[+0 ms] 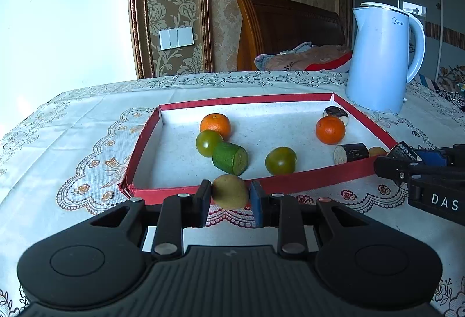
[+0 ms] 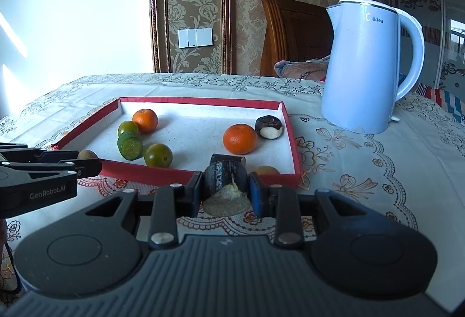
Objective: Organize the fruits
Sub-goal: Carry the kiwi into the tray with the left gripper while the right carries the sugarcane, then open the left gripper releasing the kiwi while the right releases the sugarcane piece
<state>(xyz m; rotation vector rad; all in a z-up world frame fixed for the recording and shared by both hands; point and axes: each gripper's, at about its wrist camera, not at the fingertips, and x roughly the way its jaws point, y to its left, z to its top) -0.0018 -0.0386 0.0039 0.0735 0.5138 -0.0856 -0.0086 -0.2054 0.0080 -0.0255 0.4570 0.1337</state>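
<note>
A red-rimmed tray [image 1: 290, 182] with a white floor lies on the tablecloth. It holds two oranges [image 1: 215, 125] [image 1: 330, 129], two green tomatoes [image 1: 208, 142] [image 1: 280, 160], a cut cucumber piece [image 1: 230, 157], two dark-skinned pieces [image 1: 350, 152] [image 1: 336, 113] and a brownish fruit [image 1: 377, 151]. My left gripper [image 1: 230, 189] is shut on a kiwi [image 1: 229, 196], just in front of the tray's near wall. My right gripper [image 2: 226, 182] is shut on a dark-skinned piece with pale flesh [image 2: 223, 173], at the tray's near right rim [image 2: 145, 171]. Each gripper shows in the other's view: right gripper [image 1: 407, 155], left gripper [image 2: 84, 161].
A pale blue electric kettle [image 1: 380, 61] [image 2: 363, 70] stands behind the tray's far right corner. The table carries a white embroidered cloth [image 1: 72, 136]. A wooden headboard [image 1: 284, 29] and bedding lie beyond the table's far edge.
</note>
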